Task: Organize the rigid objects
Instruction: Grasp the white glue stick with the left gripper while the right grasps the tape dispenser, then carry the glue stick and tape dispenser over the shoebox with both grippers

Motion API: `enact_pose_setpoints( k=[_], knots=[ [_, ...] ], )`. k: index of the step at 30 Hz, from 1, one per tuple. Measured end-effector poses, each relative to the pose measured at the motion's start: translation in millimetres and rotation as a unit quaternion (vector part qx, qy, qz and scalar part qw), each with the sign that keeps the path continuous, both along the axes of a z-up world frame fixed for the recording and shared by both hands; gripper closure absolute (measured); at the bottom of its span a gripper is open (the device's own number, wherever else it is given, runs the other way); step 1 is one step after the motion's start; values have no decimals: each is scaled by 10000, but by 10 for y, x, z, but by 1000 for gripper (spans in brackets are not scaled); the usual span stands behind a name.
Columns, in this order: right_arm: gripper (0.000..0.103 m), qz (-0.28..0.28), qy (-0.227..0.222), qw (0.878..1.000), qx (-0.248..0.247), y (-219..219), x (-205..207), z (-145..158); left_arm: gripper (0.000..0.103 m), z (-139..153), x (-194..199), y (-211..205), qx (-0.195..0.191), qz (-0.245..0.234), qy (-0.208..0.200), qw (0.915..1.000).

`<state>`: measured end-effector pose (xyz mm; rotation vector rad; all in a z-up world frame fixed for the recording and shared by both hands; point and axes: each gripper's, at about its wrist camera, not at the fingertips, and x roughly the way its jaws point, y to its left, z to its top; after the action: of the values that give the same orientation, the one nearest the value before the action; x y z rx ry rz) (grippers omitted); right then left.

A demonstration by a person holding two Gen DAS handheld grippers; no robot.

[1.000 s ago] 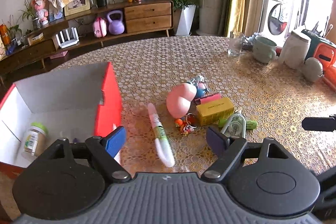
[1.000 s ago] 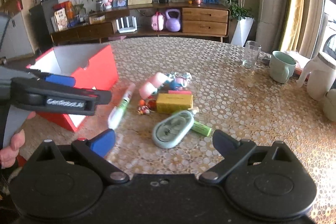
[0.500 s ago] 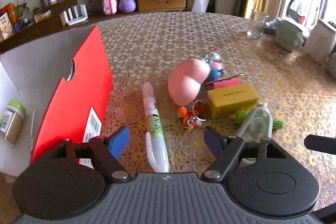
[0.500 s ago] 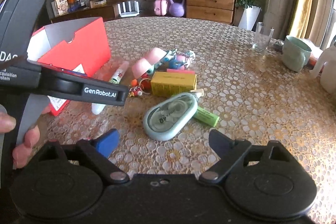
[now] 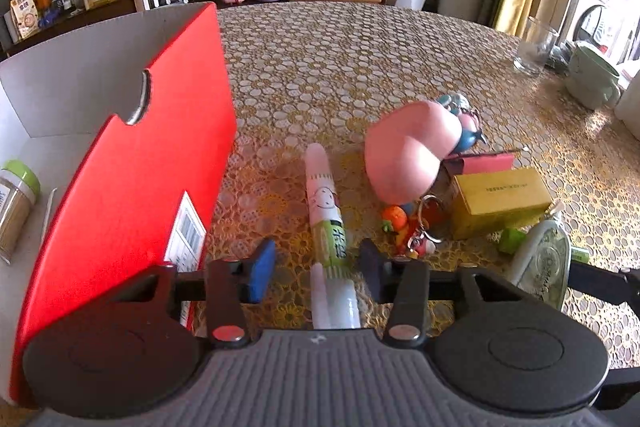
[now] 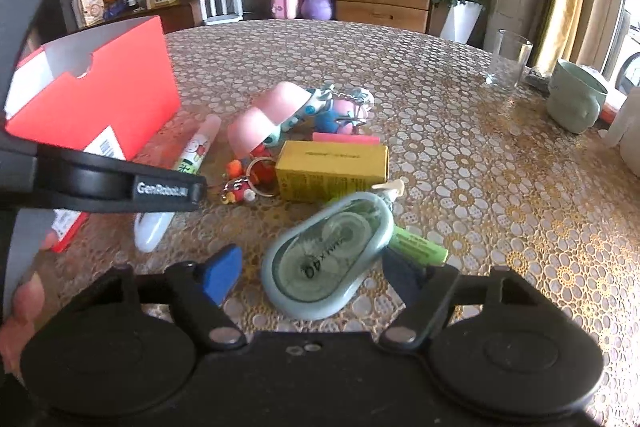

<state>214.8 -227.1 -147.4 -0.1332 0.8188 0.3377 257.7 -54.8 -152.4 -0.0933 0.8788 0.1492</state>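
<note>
- The left gripper (image 5: pixel 314 269) sits low over the table (image 5: pixel 360 67), its jaws astride a white-and-green pen (image 5: pixel 326 215). They have just been closing, yet a gap shows on each side of the pen — the pads do not press it.
- The pen lies lengthwise along the gripper's line, clear cap end under the body, pink end pointing away.
- The right gripper (image 6: pixel 312 267) has its jaws around a pale green correction tape dispenser (image 6: pixel 332 255). They too have just been closing; the blue left pad (image 6: pixel 222 269) stands clear of the dispenser, while the right pad sits just beside its far edge, contact not clear.
- A green tube (image 6: pixel 418 247) pokes out from under the dispenser on the right.
- Just past the dispenser stands a yellow box (image 6: pixel 334 169), with a small keyring of red and orange charms (image 6: pixel 248 179) to its left.
- Behind the box lie a pink flat piece (image 6: pixel 346 138), a pink rounded cup-like object (image 6: pixel 264 117) and a blue-and-pink keychain toy (image 6: pixel 340 105) — all bunched close together.
- To the left stands an open red box (image 5: pixel 132 187); inside it lies a jar with a green lid (image 5: pixel 16 203).
- Farther off on the right are a clear glass (image 6: pixel 508 61) and a pale green mug (image 6: pixel 576 101).
</note>
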Motion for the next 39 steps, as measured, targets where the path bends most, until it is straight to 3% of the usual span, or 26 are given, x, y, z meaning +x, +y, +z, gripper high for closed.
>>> enact_pose_setpoints(
  k=[4, 6, 11, 23, 39],
  knots=[
    [31, -145, 14, 9999, -63, 42, 35, -34, 81, -6, 1, -49, 133, -124, -92, 9998],
    [40, -197, 25, 9997, -129, 63, 42, -53, 84, -11, 3, -82, 237, -174, -134, 9995],
    [41, -263, 29, 9996, -121, 46, 31, -56, 85, -14, 26, -111, 387, -209, -165, 9989],
    [41, -94, -148, 9997, -146, 41, -206, 209, 86, 205, -202, -94, 107, -324, -371, 9987],
    [41, 469, -417, 9980, -23, 216, -645, 1068, 86, 1004, -819, 109, -245, -497, -649, 9964]
  ],
)
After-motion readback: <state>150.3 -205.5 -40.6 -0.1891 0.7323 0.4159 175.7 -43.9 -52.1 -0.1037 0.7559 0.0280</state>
